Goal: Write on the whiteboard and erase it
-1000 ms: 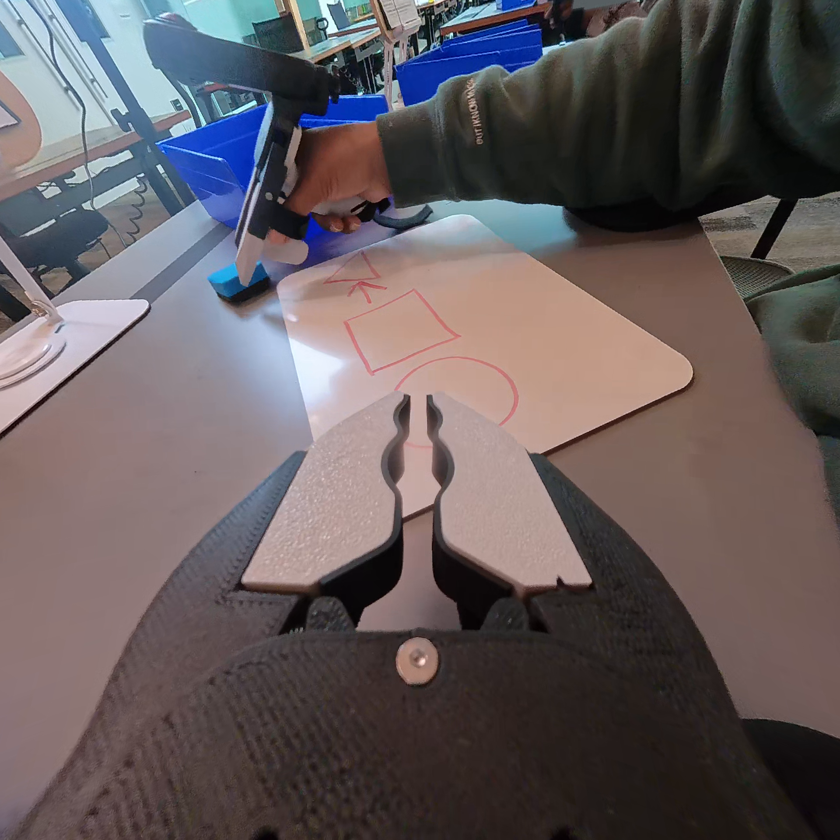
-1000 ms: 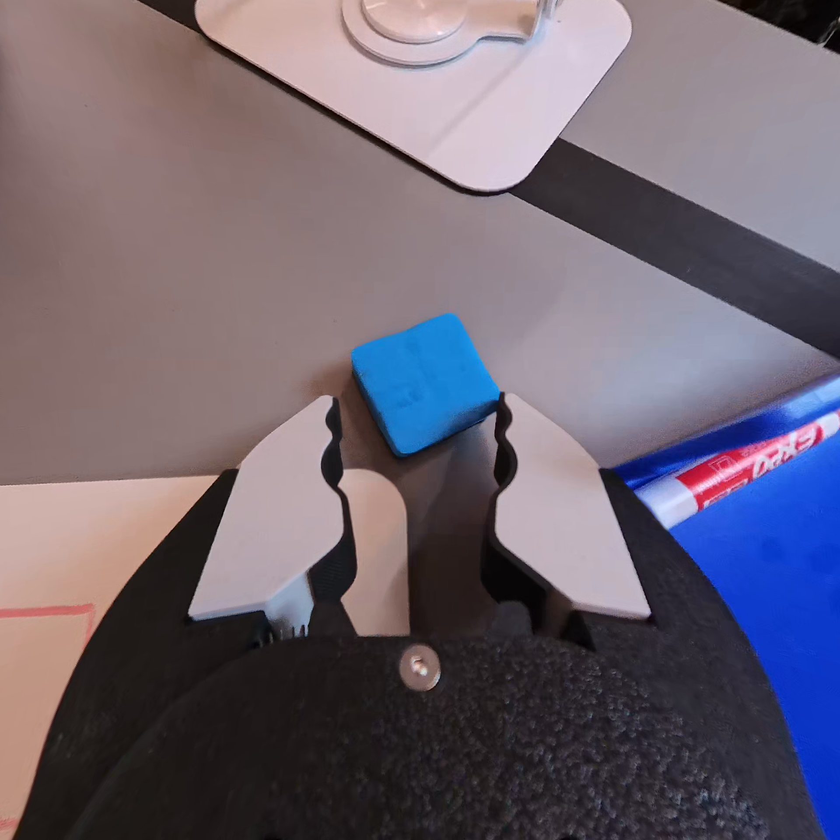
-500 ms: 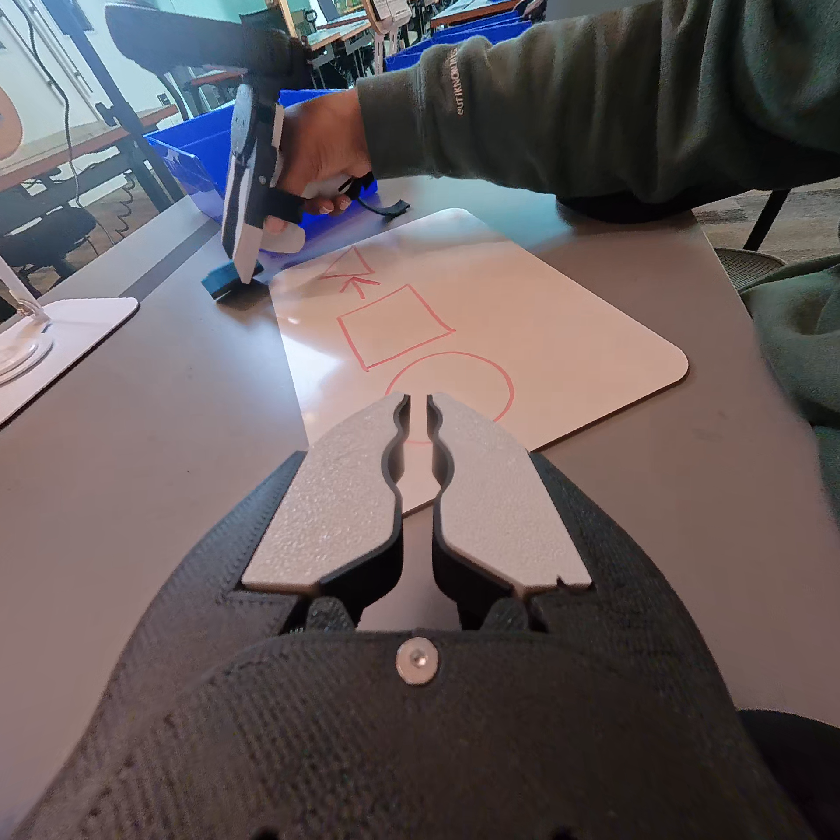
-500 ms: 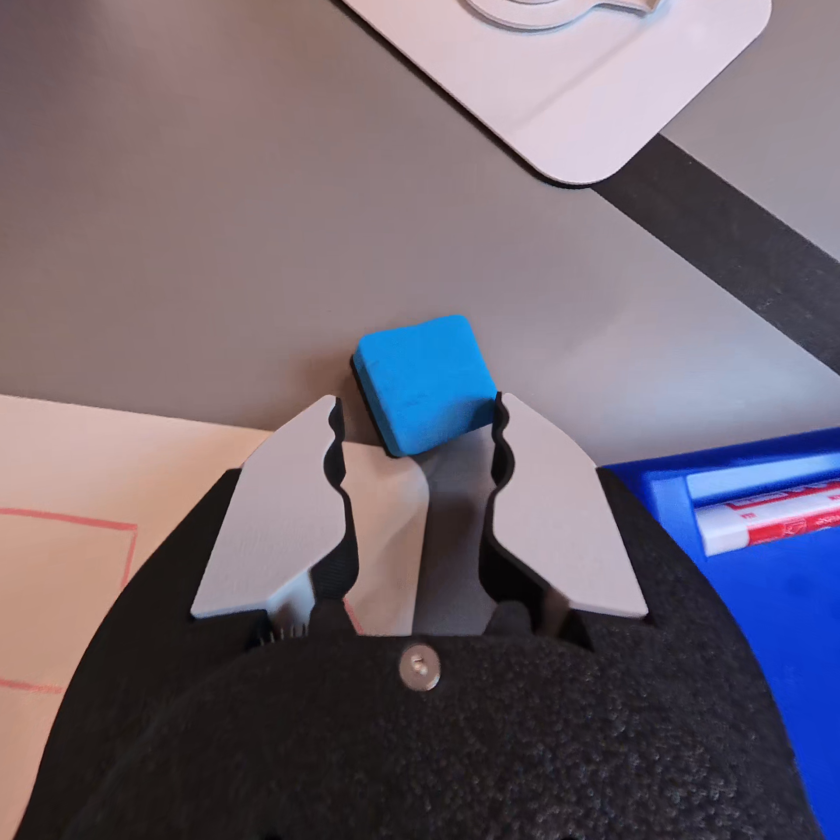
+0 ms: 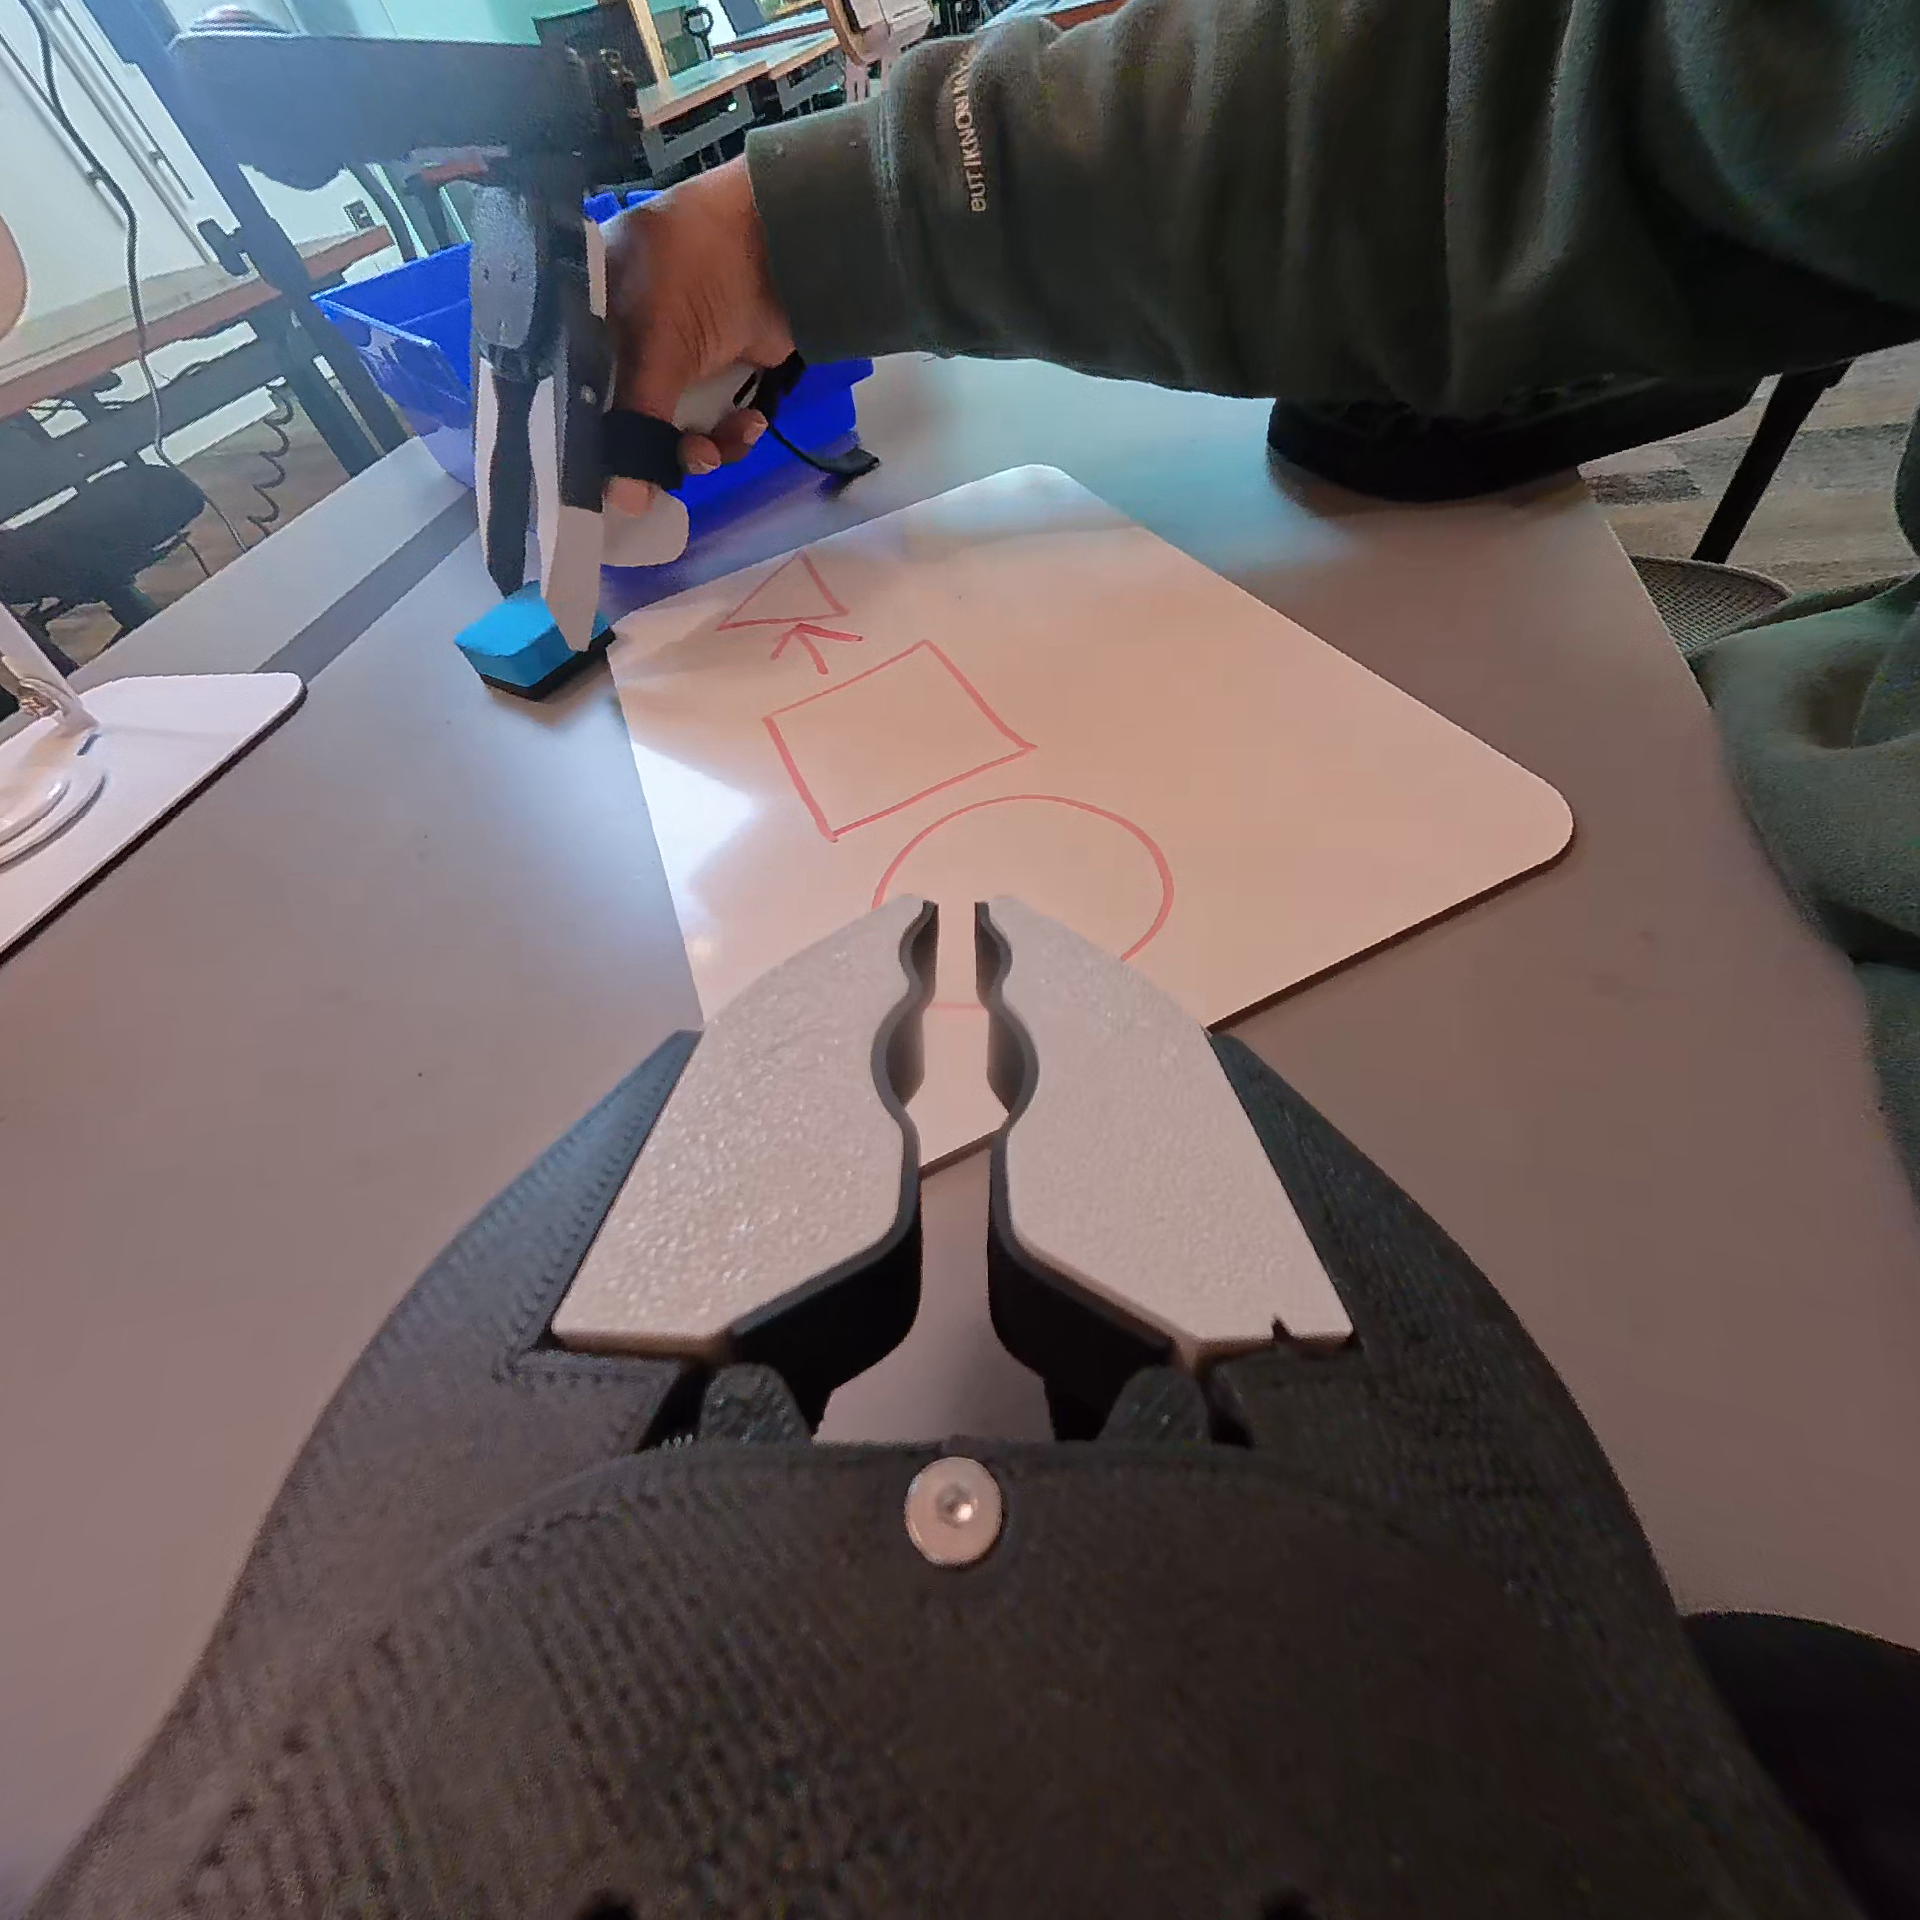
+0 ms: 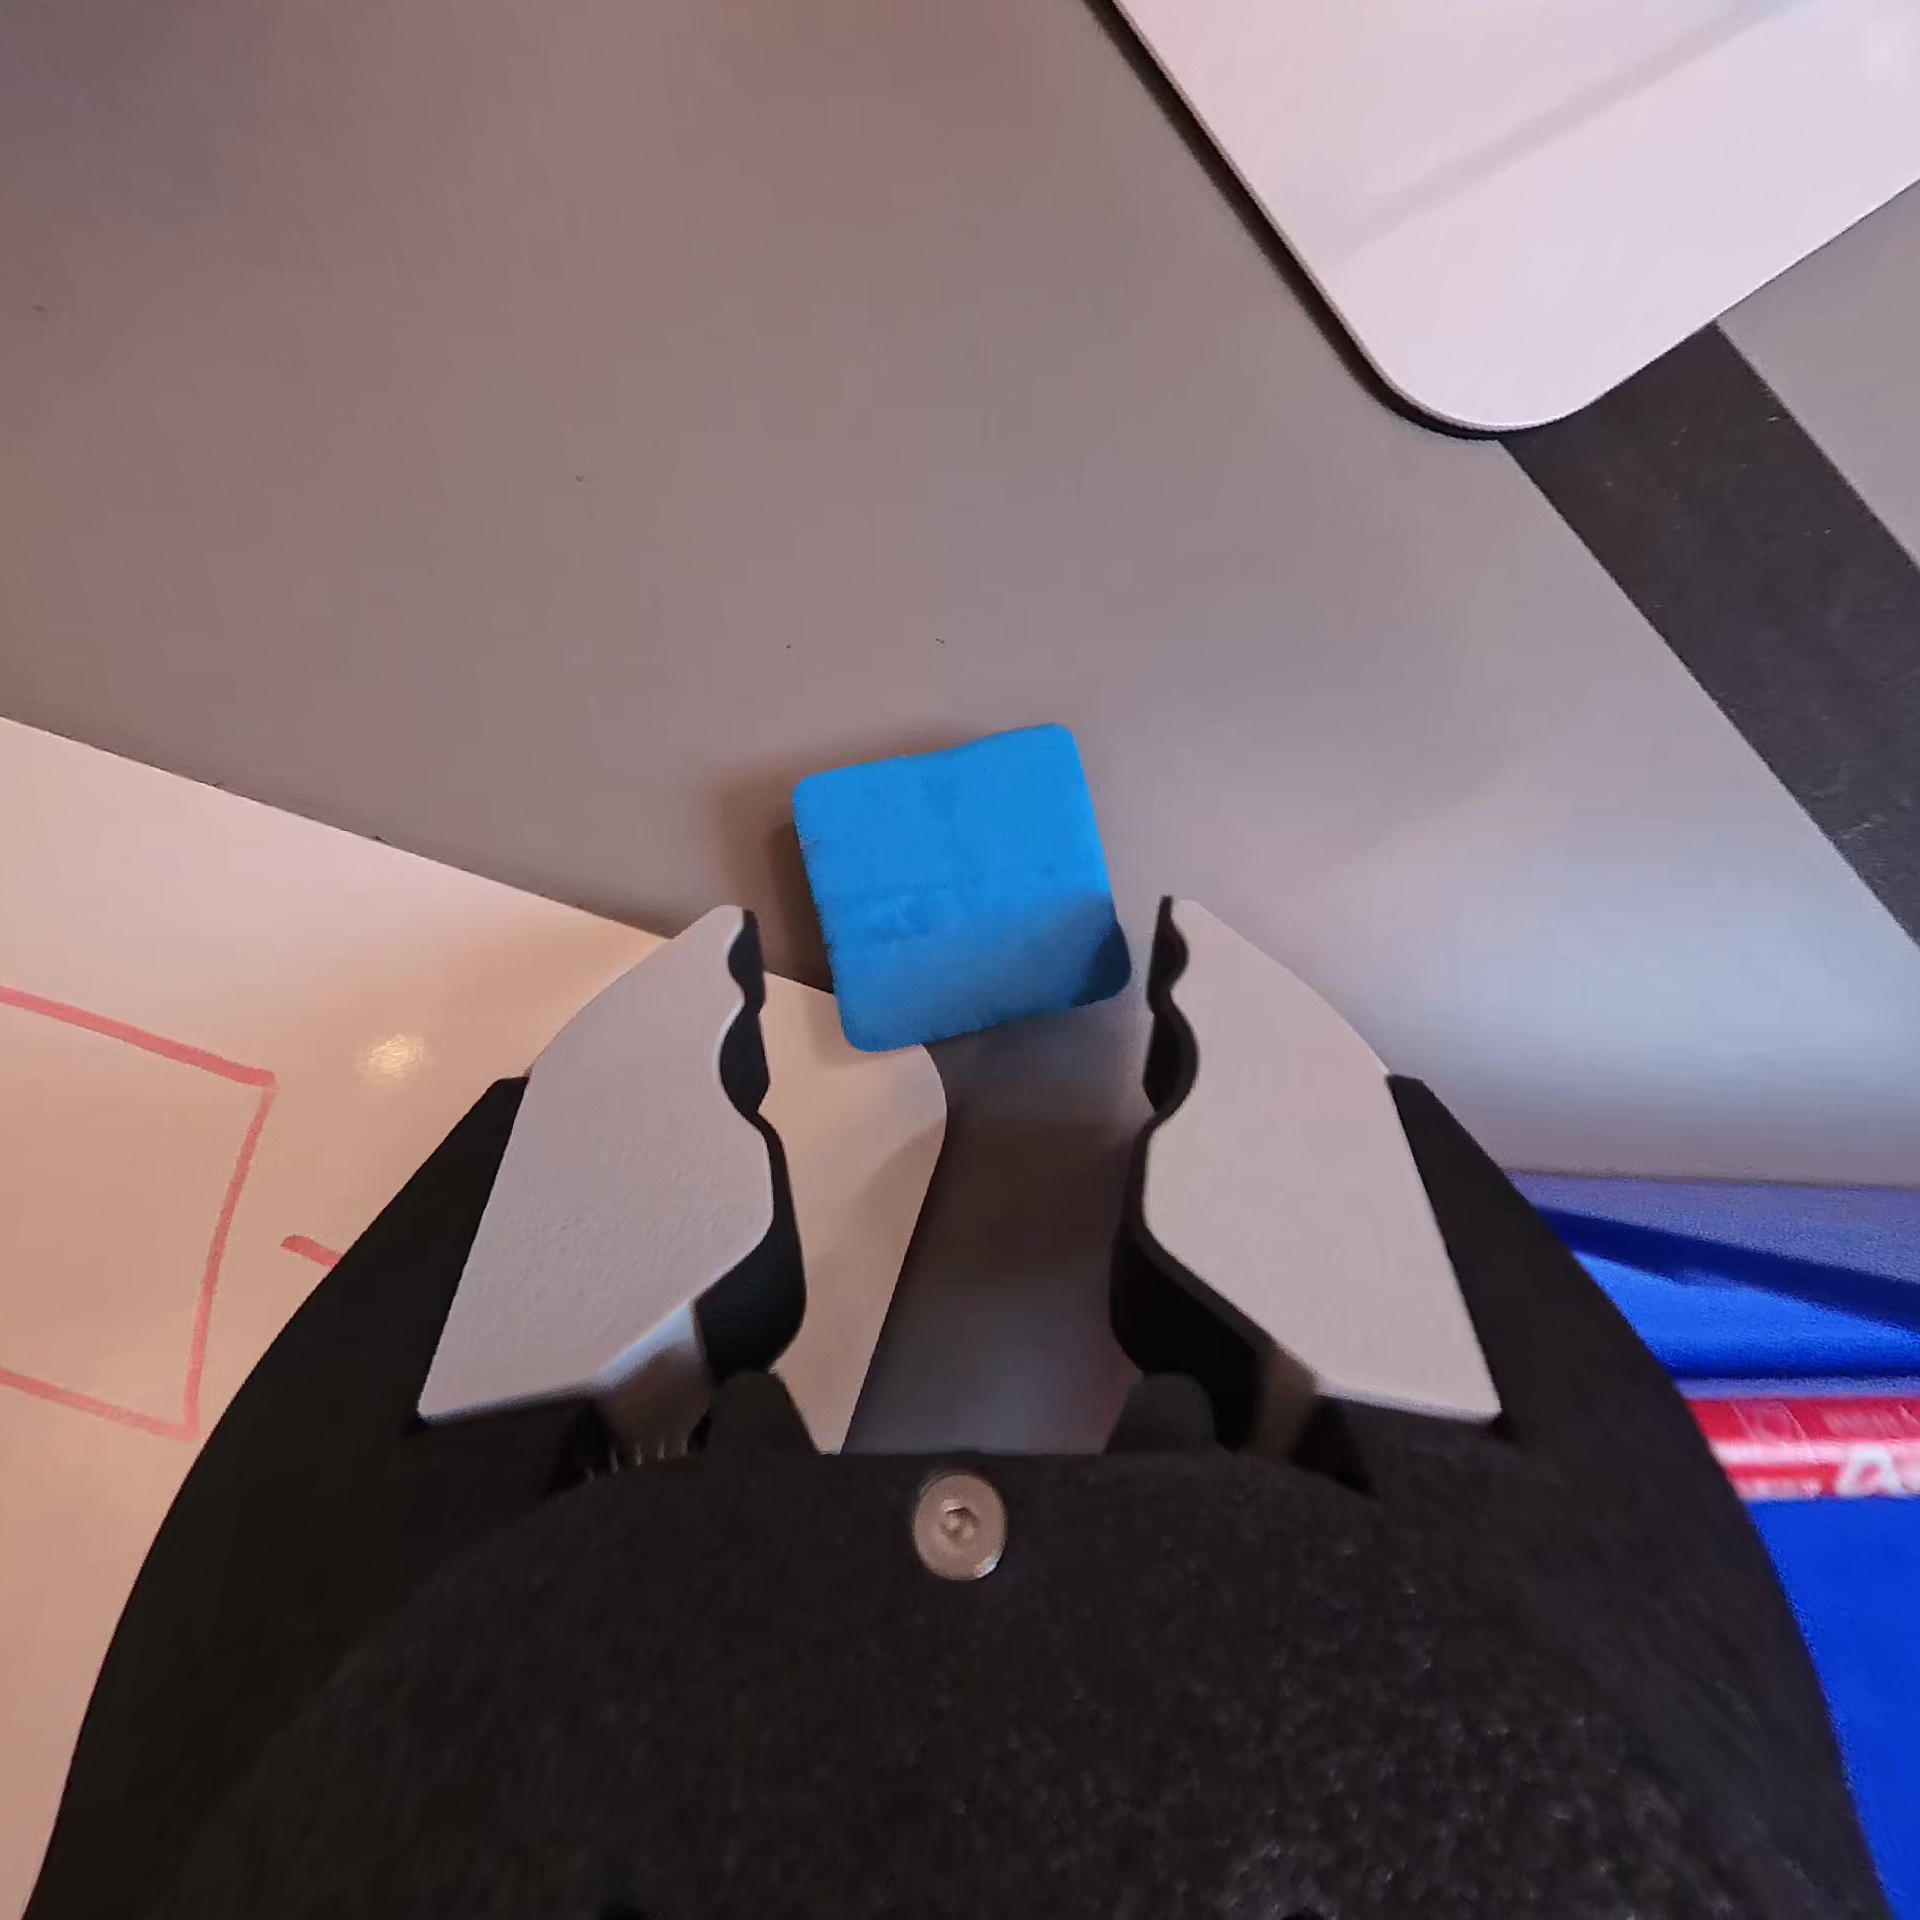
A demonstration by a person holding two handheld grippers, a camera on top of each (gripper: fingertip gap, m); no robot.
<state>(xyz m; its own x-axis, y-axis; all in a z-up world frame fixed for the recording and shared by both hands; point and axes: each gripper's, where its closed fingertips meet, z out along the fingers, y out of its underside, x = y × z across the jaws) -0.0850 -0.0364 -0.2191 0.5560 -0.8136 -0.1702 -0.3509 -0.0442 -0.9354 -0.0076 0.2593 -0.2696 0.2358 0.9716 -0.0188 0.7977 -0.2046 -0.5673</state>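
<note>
Two grippers: the left gripper [image 5: 956, 914] hovers low over the near edge of the whiteboard [image 5: 1195, 727], its fingers almost together with only a narrow slit between them and nothing in it; the right gripper [image 6: 954, 914] points down at the blue eraser [image 6: 956, 883], fingers spread wide.
Hidden or cut off: in the right wrist view the whiteboard [image 6: 156, 935] runs off the left edge, so only part of the red square [image 6: 208, 1195] shows; the red and white marker [image 6: 1849, 1455] in the blue bin [image 6: 1766, 1299] is cut by the right edge and half covered by the gripper body.
Eraser: on the grey table [image 6: 520, 416], touching the whiteboard's corner, just ahead of the right fingertips and partly between them; neither pad touches it. From the left wrist view the eraser [image 5: 520, 639] is partly covered by the right fingers [image 5: 566, 561].
Around: a white stand base [image 6: 1558, 156] lies beyond the eraser, to the right; a dark strip [image 6: 1714, 540] crosses the table beside it.
In the way: a hand [image 5: 696, 312] and green sleeve [image 5: 1351, 187] reach across the far side of the board.
Drawings: triangle [image 5: 784, 597], square [image 5: 894, 738], circle [image 5: 1023, 883], all red.
Change: the right gripper has drawn back a little and turned since half a second ago; its right finger no longer touches the eraser's edge. The left gripper has not changed.
</note>
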